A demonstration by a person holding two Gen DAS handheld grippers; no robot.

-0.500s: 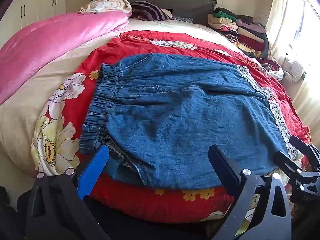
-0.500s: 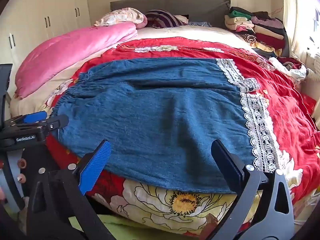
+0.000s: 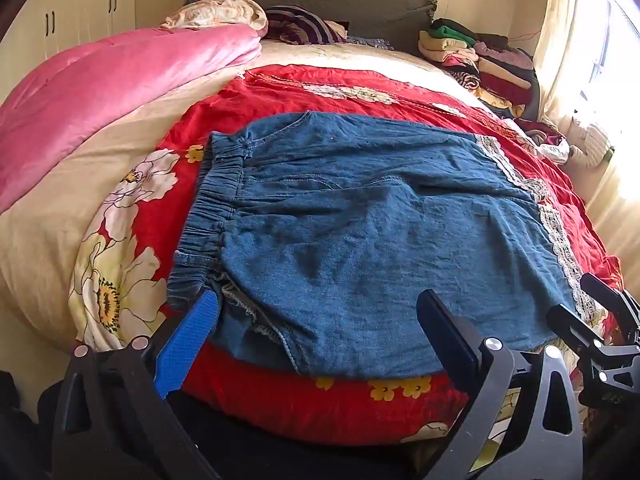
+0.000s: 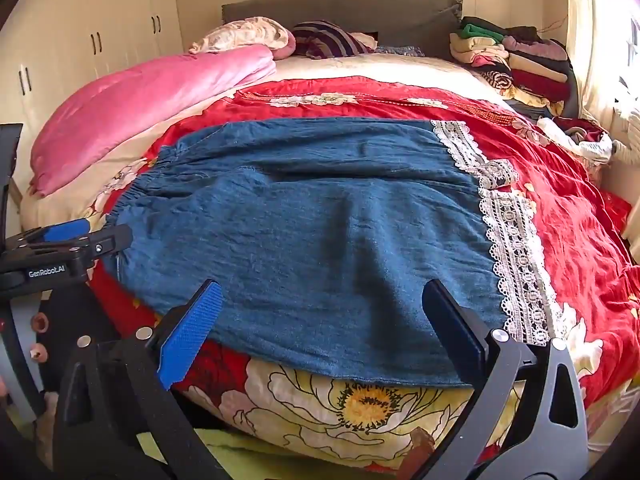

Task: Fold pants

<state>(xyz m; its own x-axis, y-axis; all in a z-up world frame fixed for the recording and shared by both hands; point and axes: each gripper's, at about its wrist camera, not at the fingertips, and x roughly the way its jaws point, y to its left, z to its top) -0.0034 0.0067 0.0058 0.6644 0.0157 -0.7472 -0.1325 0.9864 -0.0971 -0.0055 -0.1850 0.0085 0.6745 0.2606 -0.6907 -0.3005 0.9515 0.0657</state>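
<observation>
Light: bright daylight came from the window on the right.
Glare: the curtain was washed out.
Shadows: soft folds on the pants.
Distortion: strong fisheye bending, dark corners.
Focus: sharp throughout.

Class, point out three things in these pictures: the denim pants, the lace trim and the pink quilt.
denim pants (image 3: 360,240), left wrist view, middle of the blue cloth.
lace trim (image 4: 516,248), right wrist view, white band at the hem.
pink quilt (image 3: 120,92), left wrist view, its top surface.

both wrist views downward, sharing pants
</observation>
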